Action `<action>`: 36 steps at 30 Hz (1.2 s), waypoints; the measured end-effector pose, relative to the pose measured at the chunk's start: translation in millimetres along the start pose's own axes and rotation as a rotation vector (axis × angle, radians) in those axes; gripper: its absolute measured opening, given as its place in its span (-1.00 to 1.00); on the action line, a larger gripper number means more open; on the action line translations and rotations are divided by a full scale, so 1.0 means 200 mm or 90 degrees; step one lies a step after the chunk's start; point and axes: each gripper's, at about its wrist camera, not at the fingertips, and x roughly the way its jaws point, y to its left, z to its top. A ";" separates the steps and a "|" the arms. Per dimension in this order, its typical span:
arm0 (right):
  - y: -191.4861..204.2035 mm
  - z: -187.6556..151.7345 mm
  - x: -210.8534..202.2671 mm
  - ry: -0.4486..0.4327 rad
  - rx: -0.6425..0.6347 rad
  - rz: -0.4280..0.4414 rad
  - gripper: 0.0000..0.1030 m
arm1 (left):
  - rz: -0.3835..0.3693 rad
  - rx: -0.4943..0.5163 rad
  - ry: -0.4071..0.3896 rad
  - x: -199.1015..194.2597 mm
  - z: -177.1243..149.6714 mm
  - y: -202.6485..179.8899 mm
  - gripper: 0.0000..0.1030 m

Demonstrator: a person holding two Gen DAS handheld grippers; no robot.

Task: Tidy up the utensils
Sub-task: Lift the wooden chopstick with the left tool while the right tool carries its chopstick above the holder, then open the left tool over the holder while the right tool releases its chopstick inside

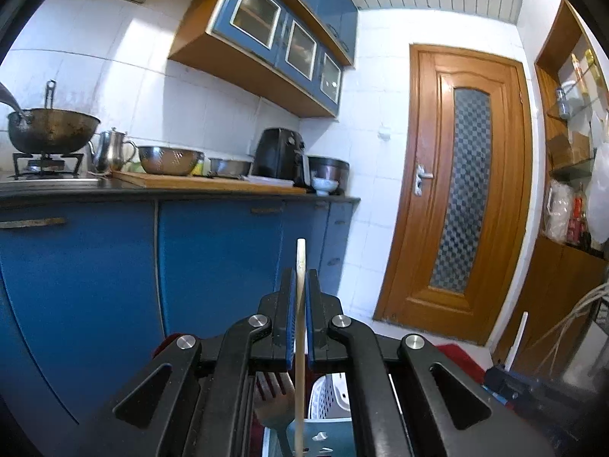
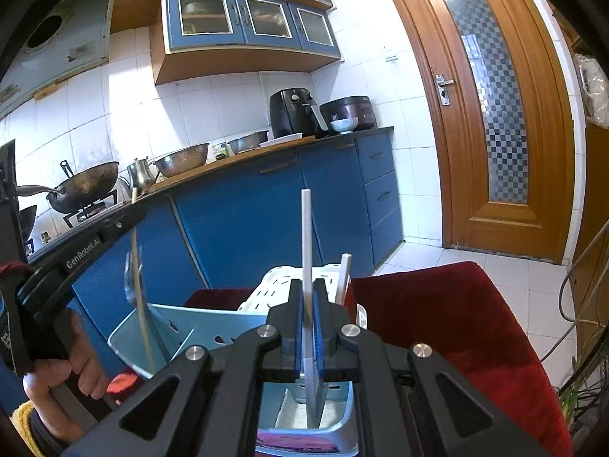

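My left gripper (image 1: 300,285) is shut on a thin wooden chopstick (image 1: 300,259) that stands upright between the pads; the same stick (image 2: 139,293) shows at the left of the right wrist view, its lower end over a light blue basket (image 2: 152,327). My right gripper (image 2: 308,297) is shut on a white utensil (image 2: 306,236) with a flat white blade hanging into the blue basket. A white perforated basket (image 2: 289,278) behind holds another white handle (image 2: 342,278). A fork-like utensil (image 1: 272,381) lies below the left gripper.
Both baskets rest on a dark red cloth (image 2: 456,327). Blue kitchen cabinets (image 1: 213,259) and a counter with a wok (image 1: 53,129), bowls and an air fryer (image 1: 279,156) stand ahead. A wooden door (image 1: 456,190) is at the right. Cables (image 2: 586,304) hang at the far right.
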 end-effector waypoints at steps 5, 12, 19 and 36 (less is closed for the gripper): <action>0.01 0.00 -0.02 0.007 0.003 0.010 -0.58 | -0.008 0.007 0.005 -0.01 0.00 -0.01 -0.96; 0.00 0.02 -0.12 -0.007 0.029 0.021 -0.24 | -0.047 -0.021 0.062 -0.01 -0.03 0.04 -0.96; 0.00 0.04 -0.23 -0.005 0.038 0.017 -0.22 | -0.066 -0.024 0.103 -0.09 -0.02 0.06 -0.50; 0.04 0.01 -0.55 0.035 0.074 0.039 -0.22 | -0.081 0.006 0.201 -0.46 -0.01 0.05 -0.42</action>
